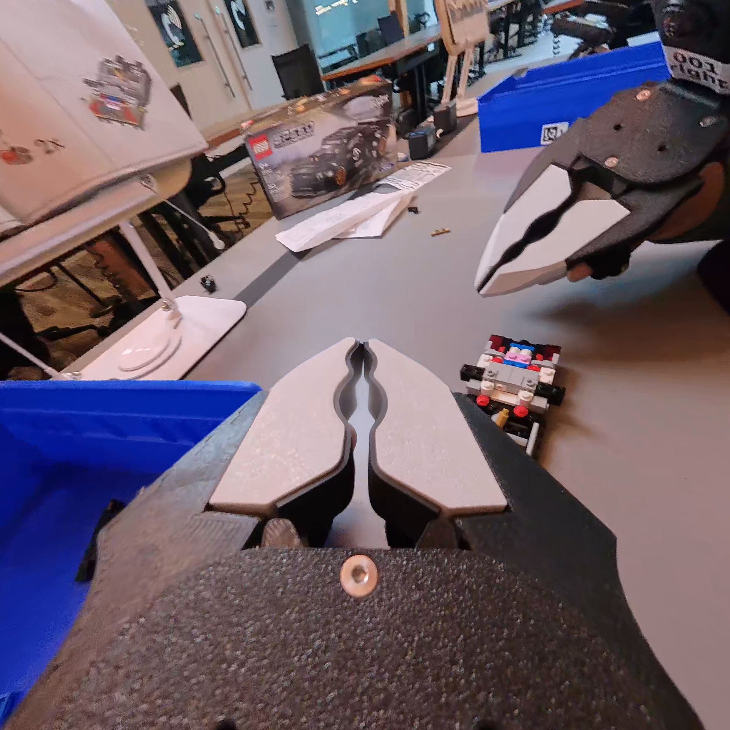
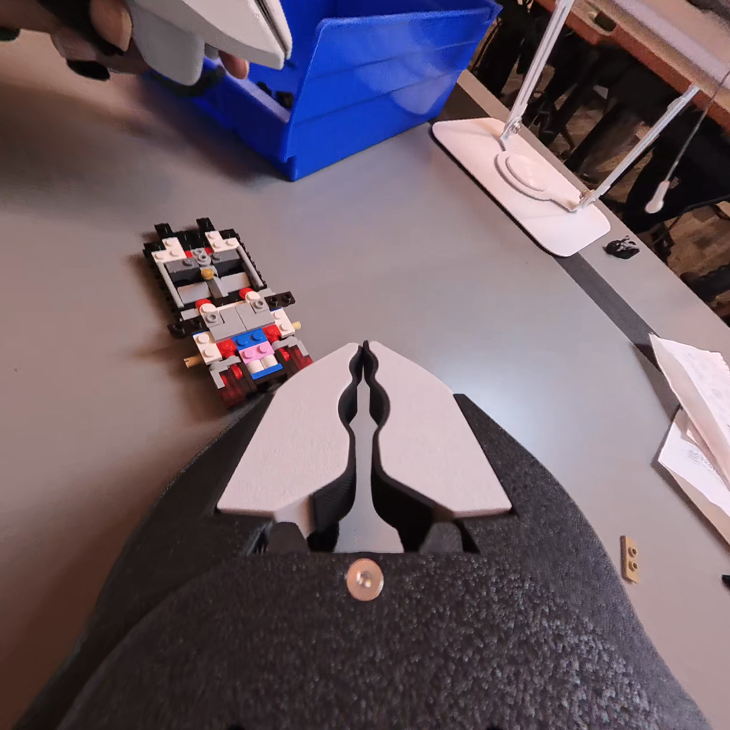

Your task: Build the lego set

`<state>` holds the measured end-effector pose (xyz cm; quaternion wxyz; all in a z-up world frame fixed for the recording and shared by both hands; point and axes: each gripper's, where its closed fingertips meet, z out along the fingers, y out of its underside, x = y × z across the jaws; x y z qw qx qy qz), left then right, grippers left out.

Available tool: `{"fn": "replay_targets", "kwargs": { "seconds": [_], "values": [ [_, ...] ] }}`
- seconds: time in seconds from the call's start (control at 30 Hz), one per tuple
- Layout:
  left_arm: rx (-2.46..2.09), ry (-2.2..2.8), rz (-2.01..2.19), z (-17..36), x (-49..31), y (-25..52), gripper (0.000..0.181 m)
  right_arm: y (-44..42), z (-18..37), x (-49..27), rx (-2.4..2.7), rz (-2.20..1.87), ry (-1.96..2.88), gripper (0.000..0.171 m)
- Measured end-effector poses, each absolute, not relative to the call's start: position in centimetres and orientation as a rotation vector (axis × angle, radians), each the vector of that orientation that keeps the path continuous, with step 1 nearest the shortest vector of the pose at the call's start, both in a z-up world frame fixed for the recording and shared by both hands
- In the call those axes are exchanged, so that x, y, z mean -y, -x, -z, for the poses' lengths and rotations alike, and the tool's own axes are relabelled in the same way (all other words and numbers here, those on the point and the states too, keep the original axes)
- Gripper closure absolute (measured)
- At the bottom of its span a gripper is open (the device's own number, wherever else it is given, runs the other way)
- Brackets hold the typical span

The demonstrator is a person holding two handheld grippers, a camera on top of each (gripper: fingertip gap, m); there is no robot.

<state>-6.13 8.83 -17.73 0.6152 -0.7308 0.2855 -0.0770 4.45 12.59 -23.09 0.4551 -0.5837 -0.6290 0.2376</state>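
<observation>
On the grey counter sits a half-built brick car — red, white, black and grey. The left tool hovers just beside it, tips together, gripping nothing, a blue bin on its other side. The right tool hangs near the car's opposite end — tips together too, empty. White lamp base beyond.

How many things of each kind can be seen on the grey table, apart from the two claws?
Blue plastic bins: 2
Partly built brick car model: 1
Printed cardboard set box: 1
White lamp base: 1
White paper instruction sheets, one pile: 1
Small tan brick plate: 1
Total: 7
</observation>
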Motion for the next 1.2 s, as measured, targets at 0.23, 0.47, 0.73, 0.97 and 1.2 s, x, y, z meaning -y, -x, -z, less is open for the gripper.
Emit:
{"fn": "replay_targets", "kwargs": {
  "seconds": [0.23,0.47,0.73,0.97,1.2],
  "values": [
    [-0.68,1.708,0.148,18.9,-9.2,6.3,0.181,-4.7,23.1,-13.4,1.522,-0.567,1.448,0.171],
    [-0.69,1.719,0.107,19.3,-9.3,6.9,0.181,-4.6,23.4,-13.2,1.53,-0.628,1.464,0.171],
    [-0.73,1.76,0.134,20.5,-9.3,6.7,0.181,-4.4,23.7,-11.9,1.587,-0.723,1.452,0.171],
    [-0.817,1.785,0.167,21.7,-8.7,5.4,0.181,-4.2,24.5,-10.8,1.653,-0.746,1.456,0.161],
    [-0.863,1.793,0.178,22.1,-8.3,4.8,0.181,-4.2,24.5,-9.9,1.684,-0.809,1.463,0.15]
  ]
}}
